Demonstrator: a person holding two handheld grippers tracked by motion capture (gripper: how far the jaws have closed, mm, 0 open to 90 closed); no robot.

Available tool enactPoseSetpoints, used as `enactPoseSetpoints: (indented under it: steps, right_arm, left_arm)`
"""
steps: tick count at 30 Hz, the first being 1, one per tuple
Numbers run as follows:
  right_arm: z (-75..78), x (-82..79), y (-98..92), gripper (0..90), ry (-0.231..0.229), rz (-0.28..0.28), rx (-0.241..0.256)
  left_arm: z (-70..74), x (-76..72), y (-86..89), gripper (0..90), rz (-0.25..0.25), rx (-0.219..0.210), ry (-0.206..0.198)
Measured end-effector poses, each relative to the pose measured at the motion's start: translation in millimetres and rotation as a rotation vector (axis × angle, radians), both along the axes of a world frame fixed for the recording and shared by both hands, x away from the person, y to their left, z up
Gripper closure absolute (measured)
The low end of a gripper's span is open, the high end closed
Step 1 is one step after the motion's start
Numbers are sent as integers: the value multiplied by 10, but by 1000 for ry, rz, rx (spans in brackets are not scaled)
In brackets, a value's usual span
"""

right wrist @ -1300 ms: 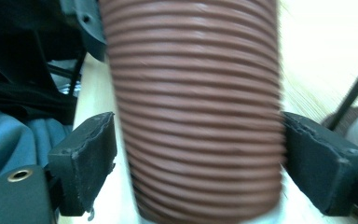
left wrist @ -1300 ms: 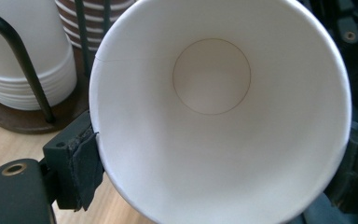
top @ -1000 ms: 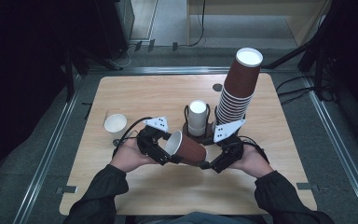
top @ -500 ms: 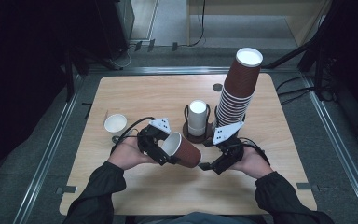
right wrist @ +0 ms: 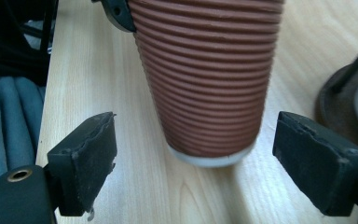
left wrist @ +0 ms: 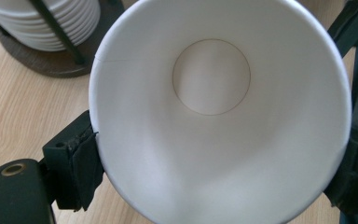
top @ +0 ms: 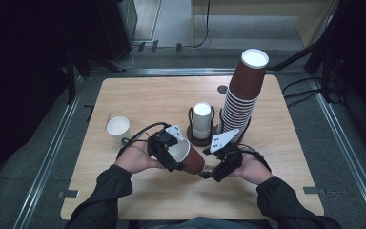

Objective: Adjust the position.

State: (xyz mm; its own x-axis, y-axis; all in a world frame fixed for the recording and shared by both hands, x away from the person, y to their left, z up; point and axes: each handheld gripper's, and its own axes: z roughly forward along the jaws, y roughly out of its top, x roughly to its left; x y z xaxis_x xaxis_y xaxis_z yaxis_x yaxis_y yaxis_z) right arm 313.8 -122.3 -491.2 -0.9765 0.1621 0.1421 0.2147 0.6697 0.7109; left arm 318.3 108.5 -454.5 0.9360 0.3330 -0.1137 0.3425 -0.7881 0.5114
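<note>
Pinching the brown paper cup (top: 187, 156) at its rim, the left tongs (top: 167, 153) hold it tilted above the tabletop (top: 138, 100). The right tongs (top: 215, 171) stand spread around its base (right wrist: 212, 158). Light and crushable, it likely wants a gentle grip on the ribbed wall.

From above my side of the wooden table (top: 138, 102), the high view looks forward and down, well back. The camera on my left gripper (top: 167, 151) sits very close, staring into the brown ribbed cup's (left wrist: 214, 116) white inside. The camera on my right gripper (top: 214, 171) looks low along the tabletop at that same cup's (right wrist: 207, 79) ribbed outside, also close. All three views share this cup.
</note>
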Motion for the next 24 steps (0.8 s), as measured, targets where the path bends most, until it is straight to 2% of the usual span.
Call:
enactPoseSetpoints:
  steps: [2,7,15,19,24]
  right_arm:
    - [-34,-5,38,140,0,8,-11]
    - [-72,-19,110,140,-6,23,-24]
    - [-87,-39,242,151,-29,43,-42]
    - [-83,-36,235,189,-32,32,-43]
    - [-53,-40,226,190,-55,32,-28]
  left_arm:
    - [1,-11,-28,98,-14,0,10]
    - [3,-59,-128,96,-49,24,1]
    - [-5,-76,-210,92,-65,31,-1]
    - [-13,-73,-199,82,-51,16,5]
    - [6,-82,-185,60,-57,0,-23]
